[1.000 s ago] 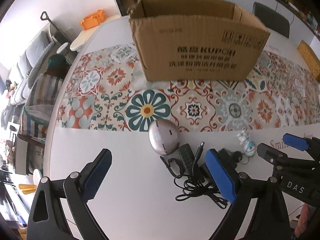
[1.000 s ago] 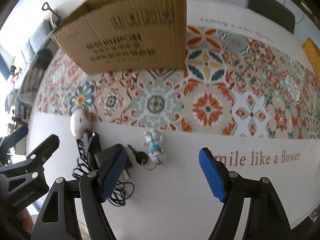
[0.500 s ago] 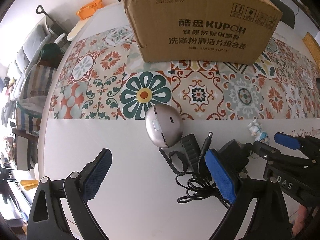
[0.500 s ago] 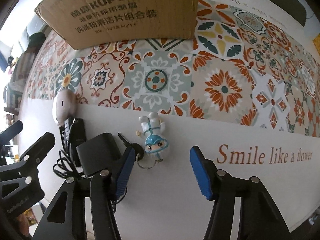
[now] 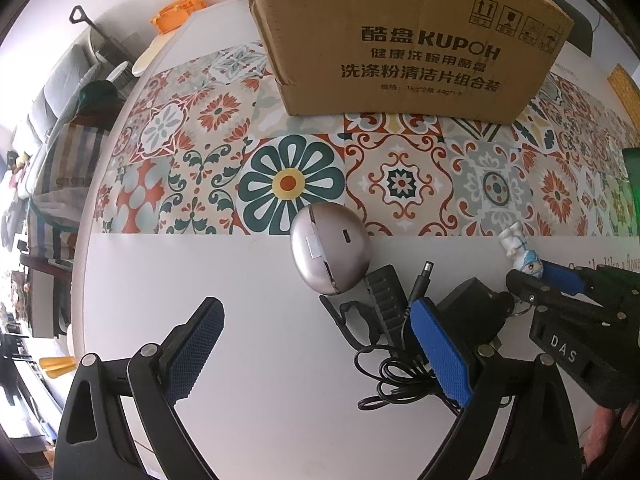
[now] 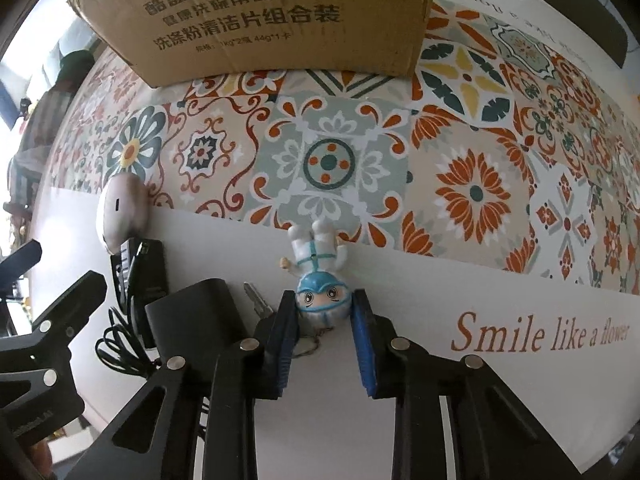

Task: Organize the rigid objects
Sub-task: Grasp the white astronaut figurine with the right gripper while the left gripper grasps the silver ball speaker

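Observation:
A small blue-and-white figurine keychain (image 6: 320, 280) lies on the white table strip, head toward me. My right gripper (image 6: 325, 312) has closed around its head, pads touching both sides. It also shows in the left wrist view (image 5: 520, 254). A silver egg-shaped case (image 5: 330, 248) lies ahead of my left gripper (image 5: 316, 344), which is open and empty above the table. A black power adapter (image 5: 472, 312) with a tangled cable (image 5: 400, 376) and a black clip (image 5: 384, 300) lie beside the case. A cardboard box (image 5: 400, 36) stands open at the back.
A patterned tile runner (image 6: 460, 184) covers the table's middle. A key (image 6: 258, 300) lies by the figurine on a ring. The table's left edge (image 5: 86, 240) drops off to chairs and clutter. Printed lettering (image 6: 540, 334) marks the white strip to the right.
Both grippers moved forward and lower toward the objects. The right gripper's jaws narrowed from wide open and closed on the figurine's head. The left gripper stayed open.

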Demonstrator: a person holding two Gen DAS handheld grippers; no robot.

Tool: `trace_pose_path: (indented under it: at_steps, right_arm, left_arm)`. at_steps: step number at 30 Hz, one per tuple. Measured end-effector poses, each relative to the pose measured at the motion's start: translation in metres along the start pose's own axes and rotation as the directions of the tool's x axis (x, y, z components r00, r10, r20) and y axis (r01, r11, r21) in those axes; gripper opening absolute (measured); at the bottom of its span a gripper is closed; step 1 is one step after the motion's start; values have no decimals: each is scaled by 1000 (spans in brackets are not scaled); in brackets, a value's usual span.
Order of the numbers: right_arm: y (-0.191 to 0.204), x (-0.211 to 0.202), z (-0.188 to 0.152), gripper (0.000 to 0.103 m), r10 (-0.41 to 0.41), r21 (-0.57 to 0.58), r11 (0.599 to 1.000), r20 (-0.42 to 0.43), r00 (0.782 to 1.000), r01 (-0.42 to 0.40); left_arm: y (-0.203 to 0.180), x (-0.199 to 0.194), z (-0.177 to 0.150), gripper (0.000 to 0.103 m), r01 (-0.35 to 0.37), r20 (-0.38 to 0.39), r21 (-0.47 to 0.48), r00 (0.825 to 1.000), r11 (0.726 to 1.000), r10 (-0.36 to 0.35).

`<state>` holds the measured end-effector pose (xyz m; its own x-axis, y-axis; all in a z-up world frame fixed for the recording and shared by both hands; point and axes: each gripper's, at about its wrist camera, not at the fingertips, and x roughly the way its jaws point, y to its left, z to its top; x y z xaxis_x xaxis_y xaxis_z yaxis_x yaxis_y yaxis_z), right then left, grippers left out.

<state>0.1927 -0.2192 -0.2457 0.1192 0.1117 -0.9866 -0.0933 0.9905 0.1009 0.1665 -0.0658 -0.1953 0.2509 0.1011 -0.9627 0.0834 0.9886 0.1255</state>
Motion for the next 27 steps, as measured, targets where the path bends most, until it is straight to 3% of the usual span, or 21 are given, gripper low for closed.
trace_pose_path:
  at_steps: [4,18,27]
  right_arm:
    - [-7,-2,-1,27,41,22,999,17,999,-41]
    - [-2,-47,17,27,59,14,998,139,989,-61]
    - [14,-39,22,27,45,-17,999,167,985,-43]
  left_arm:
    - [2,1,0,96,4,1,-10,1000,1000,-4]
    - [30,-2,-1,96,64,34,-96,998,993,-61]
    - [25,21,16,90,108,-3,-93,994,990,-109]
